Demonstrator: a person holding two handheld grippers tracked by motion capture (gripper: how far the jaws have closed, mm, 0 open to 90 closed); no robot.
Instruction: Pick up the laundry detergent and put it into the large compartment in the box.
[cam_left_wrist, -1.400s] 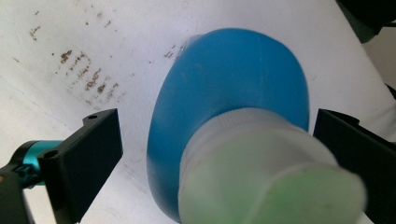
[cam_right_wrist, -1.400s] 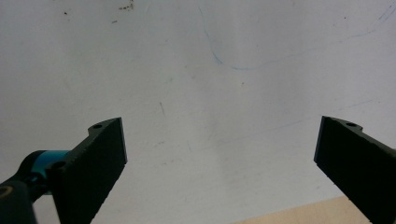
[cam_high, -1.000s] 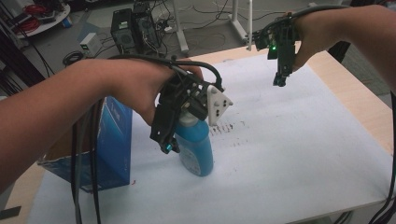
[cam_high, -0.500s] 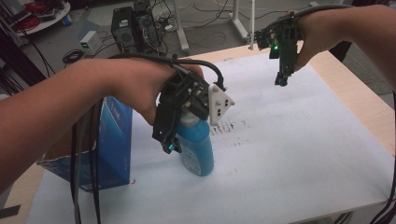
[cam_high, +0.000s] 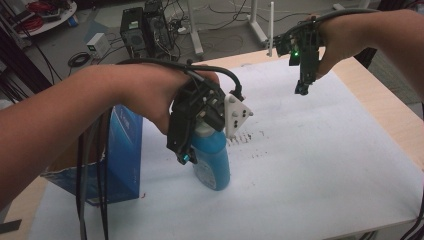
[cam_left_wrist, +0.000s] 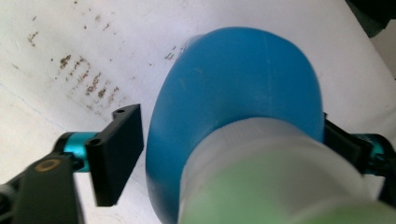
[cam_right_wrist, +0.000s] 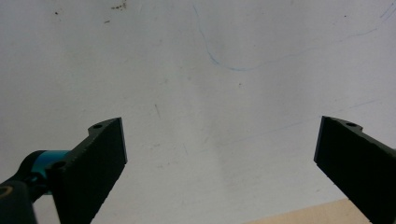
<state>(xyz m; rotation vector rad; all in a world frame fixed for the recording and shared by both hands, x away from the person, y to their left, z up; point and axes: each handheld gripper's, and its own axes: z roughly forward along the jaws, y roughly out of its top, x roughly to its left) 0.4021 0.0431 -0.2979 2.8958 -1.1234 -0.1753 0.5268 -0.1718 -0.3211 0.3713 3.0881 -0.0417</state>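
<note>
High view: left gripper comes straight down over the blue bottle, which stands upright on the white sheet near the table's middle, just right of the blue box. The top-down approach makes sense: the bottle is tall, the box crowds one side, so the upper body is the free place to grab. The grey three-cornered plate sits above the bottle's shoulder and hides the cap. Right gripper hangs above the far right part of the sheet, well apart from the bottle, pointing down. My read is that it's parked out of the way while the left does the pick.

Left gripper view: looking down the bottle, pale cap out of focus at the bottom. The jaws straddle the blue body and have just been closing on it. A sliver of white sheet shows between the left-hand pad and the bottle wall, so that side isn't touching yet. The pad on the other side sits right at the wall; contact there can't be told. So not a pinch yet, jaws partly drawn in around the bottle. Brown smudges mark the sheet beside it.

Right gripper view: both pads spread wide, nothing between them, bare sheet below with a faint blue pen line and a strip of wooden table edge at the bottom. Idle.
</note>
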